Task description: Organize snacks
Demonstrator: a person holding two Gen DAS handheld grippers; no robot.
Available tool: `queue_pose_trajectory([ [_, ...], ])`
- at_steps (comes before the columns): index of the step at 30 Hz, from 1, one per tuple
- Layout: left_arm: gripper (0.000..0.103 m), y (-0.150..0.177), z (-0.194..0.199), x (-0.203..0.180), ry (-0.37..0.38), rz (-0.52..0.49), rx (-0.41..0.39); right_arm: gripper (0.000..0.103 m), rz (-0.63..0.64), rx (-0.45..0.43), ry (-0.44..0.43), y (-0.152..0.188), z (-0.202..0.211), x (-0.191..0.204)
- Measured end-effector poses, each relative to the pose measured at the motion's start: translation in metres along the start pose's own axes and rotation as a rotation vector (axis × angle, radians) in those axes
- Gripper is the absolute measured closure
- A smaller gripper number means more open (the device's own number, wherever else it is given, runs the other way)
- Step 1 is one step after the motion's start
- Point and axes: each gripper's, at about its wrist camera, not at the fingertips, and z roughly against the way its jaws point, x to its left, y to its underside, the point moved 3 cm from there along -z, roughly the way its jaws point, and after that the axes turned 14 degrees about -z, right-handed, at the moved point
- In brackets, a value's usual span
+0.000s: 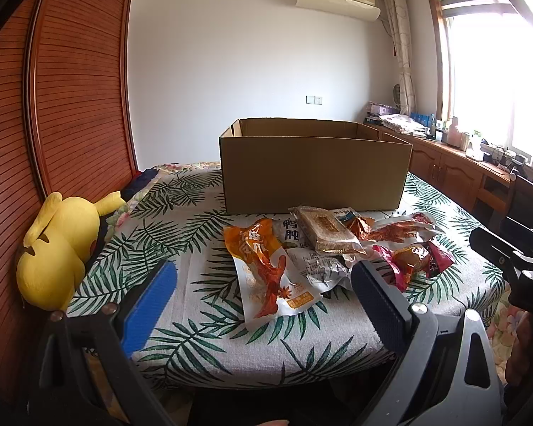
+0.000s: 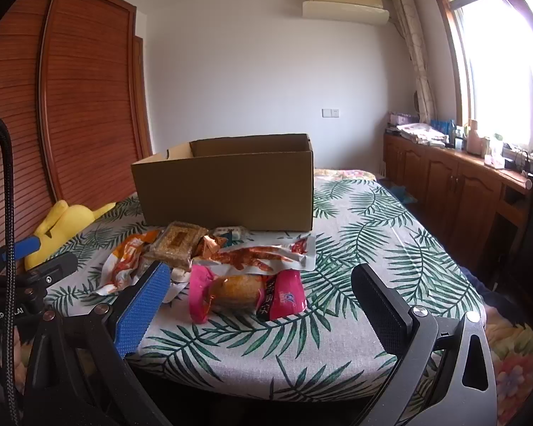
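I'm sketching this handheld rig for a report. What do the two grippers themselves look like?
Both look alike. The left gripper and right gripper each have one finger with a ribbed blue pad and one with a ribbed black pad, on dark frames with silver screws. The right wrist view shows a braided black cable by the left gripper's body, which carries partly hidden white lettering.

The cardboard box (image 1: 314, 168) stands on the desk (image 1: 202, 333), open at the top. Just before the box lies a heap of snack packets (image 1: 323, 245), some overlapping. Left of the box, at the desk's edge, a plush toy (image 1: 58, 248) lies against the wardrobe (image 1: 71, 81). Right of the box, beyond the desk, a cabinet (image 2: 455, 184) runs under the window (image 2: 501, 71).
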Motion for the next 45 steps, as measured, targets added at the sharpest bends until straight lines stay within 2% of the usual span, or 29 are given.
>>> queue_pose_trajectory([
  [45,0.003,0.0021,-0.0011,-0.0008,-0.001,-0.004,-0.001,0.0,-0.003,-0.008,0.003,0.0016,0.0005,-0.0014],
])
